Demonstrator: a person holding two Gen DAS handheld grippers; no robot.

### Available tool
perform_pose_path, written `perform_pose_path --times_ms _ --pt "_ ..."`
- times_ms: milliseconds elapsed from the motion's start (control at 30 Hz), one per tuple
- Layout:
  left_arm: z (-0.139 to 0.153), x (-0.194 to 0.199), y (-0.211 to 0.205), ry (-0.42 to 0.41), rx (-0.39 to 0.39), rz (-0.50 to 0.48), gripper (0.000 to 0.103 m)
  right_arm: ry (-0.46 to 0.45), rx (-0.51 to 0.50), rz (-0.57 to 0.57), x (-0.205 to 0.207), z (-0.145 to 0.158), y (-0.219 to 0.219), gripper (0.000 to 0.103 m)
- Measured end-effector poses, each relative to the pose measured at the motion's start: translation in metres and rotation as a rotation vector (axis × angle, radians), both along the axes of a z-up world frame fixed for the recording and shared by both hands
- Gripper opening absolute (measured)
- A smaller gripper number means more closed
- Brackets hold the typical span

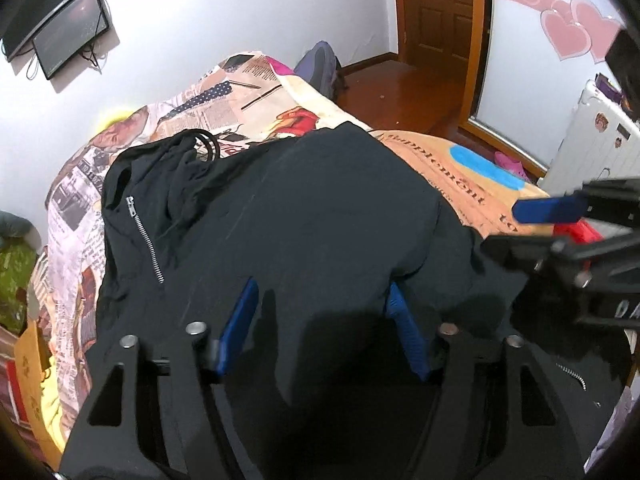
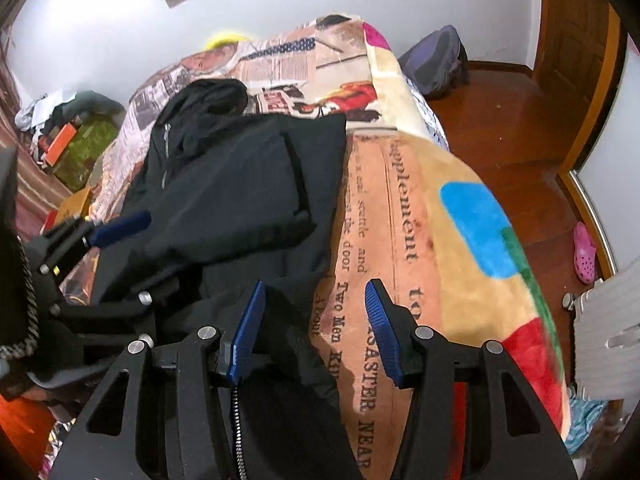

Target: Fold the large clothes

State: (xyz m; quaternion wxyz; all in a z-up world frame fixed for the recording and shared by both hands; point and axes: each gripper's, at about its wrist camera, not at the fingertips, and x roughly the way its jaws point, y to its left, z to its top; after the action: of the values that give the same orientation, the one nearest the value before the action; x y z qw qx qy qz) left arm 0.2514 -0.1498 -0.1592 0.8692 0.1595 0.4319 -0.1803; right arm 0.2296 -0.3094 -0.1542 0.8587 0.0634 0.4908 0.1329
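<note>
A black zip-up jacket (image 1: 288, 216) lies spread on the bed, its hood and silver zipper (image 1: 145, 240) toward the far left, a sleeve folded across its body (image 2: 240, 192). My left gripper (image 1: 322, 292) is open, its blue fingers low over the jacket's near part, nothing between them. My right gripper (image 2: 316, 292) is open above the jacket's right edge and the blanket. It also shows in the left wrist view (image 1: 532, 216) at the right, and the left gripper shows in the right wrist view (image 2: 128, 224) at the left.
The bed carries a newspaper-print blanket (image 2: 440, 240). A wooden floor (image 2: 500, 128), a backpack (image 2: 436, 60) and a pink shoe (image 2: 584, 252) lie to the right. A white radiator (image 1: 588, 144), a door (image 1: 440, 8) and wall screens (image 1: 68, 28) surround the bed.
</note>
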Motion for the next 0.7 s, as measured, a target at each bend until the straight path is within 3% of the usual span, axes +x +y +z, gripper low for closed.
perform_pose_path --times_ms 100,167,200,533,700 --pt "0.002 0.001 0.003 0.008 -0.029 -0.009 0.031 0.005 0.011 -0.001 -0.001 -0.004 0.001 0.048" --pt "0.006 0.001 0.004 -0.034 0.011 0.020 0.015 0.005 0.007 -0.003 -0.003 -0.005 0.002 0.048" --pt "0.008 0.002 0.008 -0.044 0.012 0.032 0.012 0.000 -0.001 -0.001 -0.004 -0.004 0.003 0.048" --pt "0.054 -0.001 0.095 -0.133 -0.118 0.243 0.006 -0.026 -0.088 0.000 -0.008 -0.001 0.014 0.048" --pt "0.062 -0.018 0.146 -0.157 -0.152 0.344 0.006 -0.042 -0.140 0.002 -0.009 0.001 0.021 0.048"
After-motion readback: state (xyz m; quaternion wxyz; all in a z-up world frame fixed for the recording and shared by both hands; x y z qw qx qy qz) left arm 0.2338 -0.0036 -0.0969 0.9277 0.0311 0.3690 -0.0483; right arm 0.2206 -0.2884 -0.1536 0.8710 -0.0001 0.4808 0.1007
